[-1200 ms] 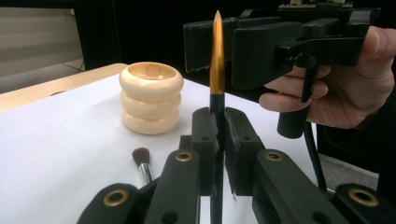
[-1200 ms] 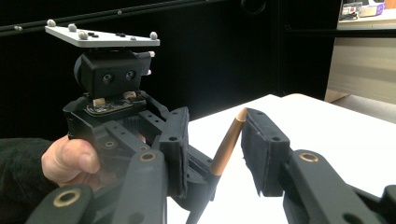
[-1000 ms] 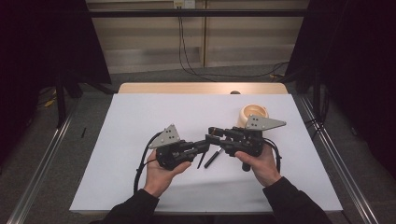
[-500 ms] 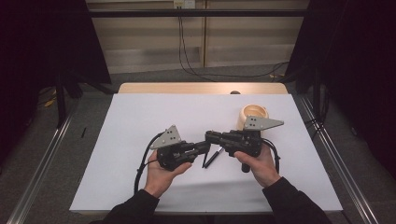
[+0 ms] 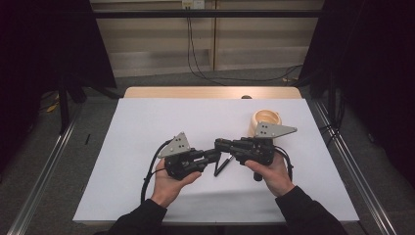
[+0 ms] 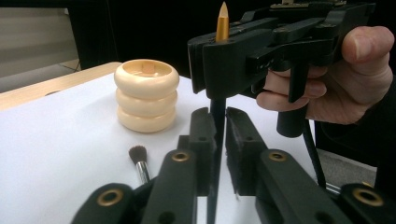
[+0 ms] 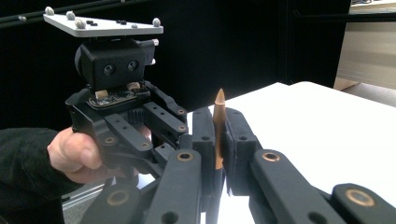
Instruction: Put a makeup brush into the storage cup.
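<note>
left gripper view shows the brush [image 6: 218, 116], a thin dark handle with a gold tip, held upright between both grippers over the white table [image 5: 147, 127]. the left gripper [image 6: 217, 140] and the right gripper [image 7: 217, 140] are both closed on it. for a clean handover, one should probably loosen only while the other grips firmly.

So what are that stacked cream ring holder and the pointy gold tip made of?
The ring holder looks like glossy cream plastic or glazed ceramic: smooth, with soft highlights. The gold tip, the brush handle's end held in the right claw, looks metallic or metallic-painted, judging by its satin sheen.
</note>
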Action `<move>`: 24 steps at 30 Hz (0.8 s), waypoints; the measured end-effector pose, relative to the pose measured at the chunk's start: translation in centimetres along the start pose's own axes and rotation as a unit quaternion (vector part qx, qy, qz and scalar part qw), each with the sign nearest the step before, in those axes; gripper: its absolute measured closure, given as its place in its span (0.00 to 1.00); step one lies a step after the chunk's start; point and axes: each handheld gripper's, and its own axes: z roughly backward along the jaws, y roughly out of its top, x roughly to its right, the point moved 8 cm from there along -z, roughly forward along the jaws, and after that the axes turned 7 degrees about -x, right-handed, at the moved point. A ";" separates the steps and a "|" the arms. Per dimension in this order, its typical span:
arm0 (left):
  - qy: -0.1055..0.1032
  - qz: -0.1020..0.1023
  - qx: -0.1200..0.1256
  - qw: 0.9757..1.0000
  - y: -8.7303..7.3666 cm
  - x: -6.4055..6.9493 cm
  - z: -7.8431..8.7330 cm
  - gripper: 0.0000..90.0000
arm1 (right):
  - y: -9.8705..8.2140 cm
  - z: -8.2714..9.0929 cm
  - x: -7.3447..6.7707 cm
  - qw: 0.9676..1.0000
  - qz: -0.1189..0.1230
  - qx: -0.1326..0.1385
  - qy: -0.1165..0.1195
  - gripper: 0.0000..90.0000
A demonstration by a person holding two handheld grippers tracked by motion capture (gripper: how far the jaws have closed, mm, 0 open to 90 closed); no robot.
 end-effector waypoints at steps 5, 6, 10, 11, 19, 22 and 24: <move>0.010 0.010 0.000 1.000 0.0 -0.2 0.0 0.67 | -0.1 0.1 0.1 1.000 0.010 -0.002 -0.006 0.94; 0.012 0.011 0.000 1.000 0.0 -0.3 0.0 0.63 | 0.0 0.1 0.1 1.000 0.011 -0.001 -0.010 0.94; 0.028 0.002 -0.001 1.000 0.0 -0.6 0.0 0.50 | 0.0 0.1 0.2 1.000 0.011 -0.001 -0.010 0.94; 0.031 0.001 -0.003 1.000 -0.1 -0.6 0.0 0.48 | -0.1 0.1 0.2 1.000 0.013 -0.002 -0.010 0.94; 0.056 0.003 -0.007 0.998 -0.1 -1.1 -0.2 0.17 | 0.1 0.3 0.4 1.000 0.009 0.003 -0.015 0.94; 0.055 0.004 -0.003 0.998 -0.1 -1.2 -0.2 0.09 | 0.1 0.4 0.5 1.000 0.010 0.005 -0.014 0.94; 0.059 0.005 -0.007 0.998 -0.2 -1.3 -0.1 0.07 | 0.1 0.4 0.5 1.000 0.011 0.003 -0.016 0.94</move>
